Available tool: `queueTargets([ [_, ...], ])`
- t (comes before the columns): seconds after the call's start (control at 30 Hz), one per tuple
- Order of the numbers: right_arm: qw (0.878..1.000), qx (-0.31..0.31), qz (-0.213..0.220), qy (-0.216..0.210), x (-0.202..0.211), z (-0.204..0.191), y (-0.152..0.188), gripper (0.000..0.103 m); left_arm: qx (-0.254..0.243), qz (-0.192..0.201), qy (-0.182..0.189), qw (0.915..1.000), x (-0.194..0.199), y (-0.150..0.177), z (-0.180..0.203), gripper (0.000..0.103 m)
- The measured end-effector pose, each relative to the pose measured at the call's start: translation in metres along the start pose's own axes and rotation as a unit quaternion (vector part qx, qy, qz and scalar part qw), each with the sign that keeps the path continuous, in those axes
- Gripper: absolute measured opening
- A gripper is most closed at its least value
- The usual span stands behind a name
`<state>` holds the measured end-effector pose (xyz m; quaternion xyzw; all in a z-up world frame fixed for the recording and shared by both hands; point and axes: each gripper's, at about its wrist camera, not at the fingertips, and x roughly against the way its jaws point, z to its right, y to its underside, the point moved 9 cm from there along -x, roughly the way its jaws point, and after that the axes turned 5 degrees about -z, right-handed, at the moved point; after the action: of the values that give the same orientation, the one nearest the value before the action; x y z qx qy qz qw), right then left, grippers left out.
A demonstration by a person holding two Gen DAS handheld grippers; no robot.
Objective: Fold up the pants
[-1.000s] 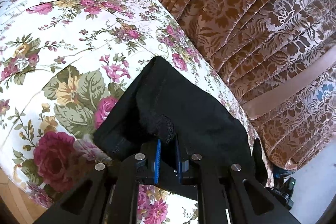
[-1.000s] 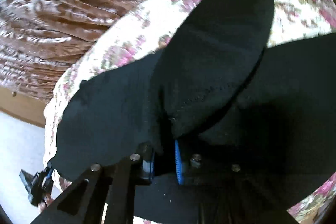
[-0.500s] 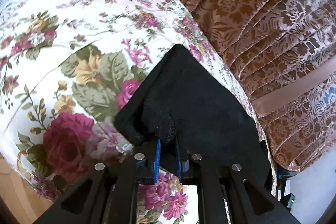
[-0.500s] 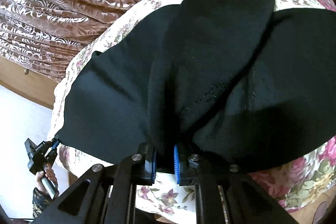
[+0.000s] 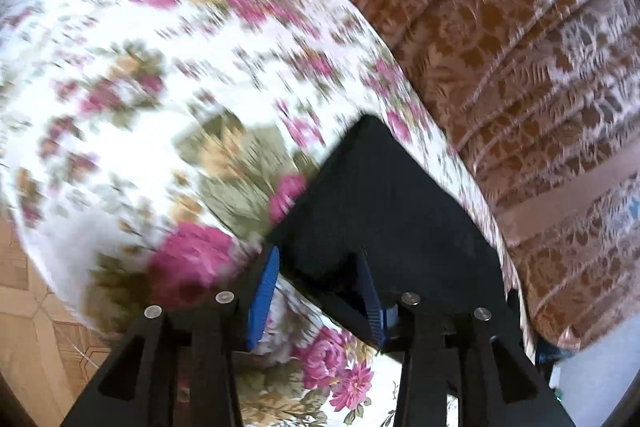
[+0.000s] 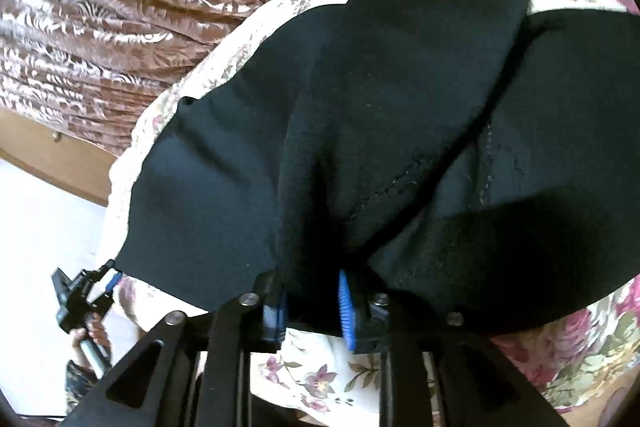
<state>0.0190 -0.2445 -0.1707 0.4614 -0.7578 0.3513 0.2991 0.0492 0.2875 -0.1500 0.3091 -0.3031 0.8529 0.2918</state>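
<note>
The black pants (image 6: 400,115) lie on a floral bedspread (image 5: 140,87). In the right wrist view one leg is folded over the other, with a bunched fold running toward me. My right gripper (image 6: 312,303) is open, its blue pads apart around that bunched fold near the bed's front edge. In the left wrist view a flat corner of the pants (image 5: 380,203) lies on the bed. My left gripper (image 5: 316,291) is open, its pads apart on either side of that corner. It also shows in the right wrist view (image 6: 100,287), at the pants' far left end.
Brown patterned curtains (image 5: 500,47) hang behind the bed. Wooden parquet floor (image 5: 36,327) shows at lower left in the left wrist view. A wooden ledge (image 6: 48,163) and a white wall lie at the left in the right wrist view.
Both grippers have opened and let go of the pants. The pants now lie flatter on the bed. The left wrist view is blurred by movement.
</note>
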Motion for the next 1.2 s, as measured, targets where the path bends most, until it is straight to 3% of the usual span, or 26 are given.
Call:
queueTargets([
  [0.13, 1.0, -0.003, -0.003, -0.011, 0.006, -0.001, -0.001, 0.03, 0.011, 0.047, -0.013, 0.9987, 0.031, -0.018, -0.006, 0.04],
  [0.27, 1.0, 0.001, 0.002, -0.002, 0.02, 0.002, 0.003, 0.033, -0.038, 0.059, -0.006, 0.9976, 0.035, -0.019, 0.025, 0.04],
  [0.43, 1.0, 0.004, 0.023, 0.013, 0.046, 0.007, 0.001, 0.038, -0.152, 0.013, -0.01, 0.9882, -0.009, 0.017, 0.096, 0.04],
  [0.53, 0.998, 0.015, 0.048, 0.041, 0.067, 0.011, -0.01, 0.038, -0.219, -0.02, 0.003, 0.9755, -0.04, 0.052, 0.138, 0.04],
  [0.73, 0.989, 0.014, 0.105, 0.102, 0.099, 0.02, -0.078, 0.039, -0.303, -0.091, 0.03, 0.9482, -0.092, 0.12, 0.198, 0.04],
  [0.87, 0.985, -0.002, 0.107, 0.138, 0.091, 0.029, -0.146, 0.045, -0.33, -0.119, 0.029, 0.9359, -0.107, 0.145, 0.21, 0.04],
  [1.03, 0.977, -0.017, 0.071, 0.202, 0.051, 0.047, -0.225, 0.047, -0.329, -0.132, 0.034, 0.9345, -0.113, 0.151, 0.207, 0.04],
  [1.2, 0.965, -0.036, 0.027, 0.258, 0.002, 0.07, -0.261, 0.048, -0.321, -0.141, 0.043, 0.9357, -0.116, 0.15, 0.201, 0.041],
])
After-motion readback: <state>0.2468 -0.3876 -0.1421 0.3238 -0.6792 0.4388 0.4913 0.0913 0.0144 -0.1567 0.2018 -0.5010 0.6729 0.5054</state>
